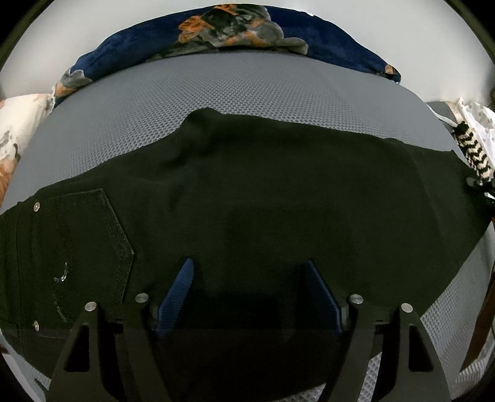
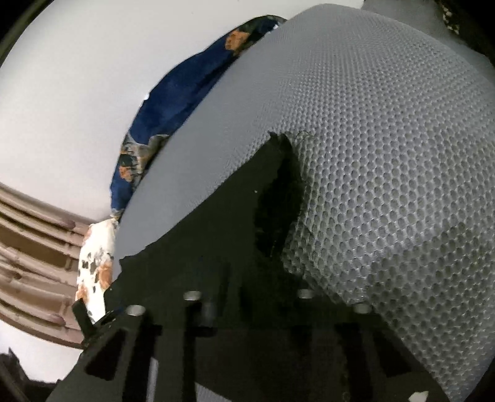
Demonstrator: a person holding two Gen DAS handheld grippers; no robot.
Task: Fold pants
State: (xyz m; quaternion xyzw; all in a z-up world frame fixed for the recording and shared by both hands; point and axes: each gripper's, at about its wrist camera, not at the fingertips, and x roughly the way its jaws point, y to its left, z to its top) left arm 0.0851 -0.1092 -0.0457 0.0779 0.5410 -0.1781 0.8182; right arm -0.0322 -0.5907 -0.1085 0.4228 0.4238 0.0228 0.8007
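Pants: black pants point(image 1: 263, 198) lie flat across the middle of the left wrist view, on a grey honeycomb-textured mattress point(image 1: 216, 89); a stitched back pocket point(image 1: 89, 247) with metal rivets sits at lower left.
Leg end: in the right wrist view the pants' hem point(image 2: 272, 198) lies at centre, its opening dark against the mattress.
Left gripper: left gripper point(image 1: 249, 278) at bottom centre, its blue fingers point(image 1: 182, 284) set wide apart over the black cloth, nothing pinched between them.
Right gripper: right gripper point(image 2: 247, 293) at the bottom edge, dark against the black fabric; jaws narrow, but whether they pinch the cloth cannot be told.
Background: a navy floral blanket point(image 1: 235, 27) is bunched along the mattress's upper edge; a pale floral pillow point(image 1: 12, 139) is at the left edge.
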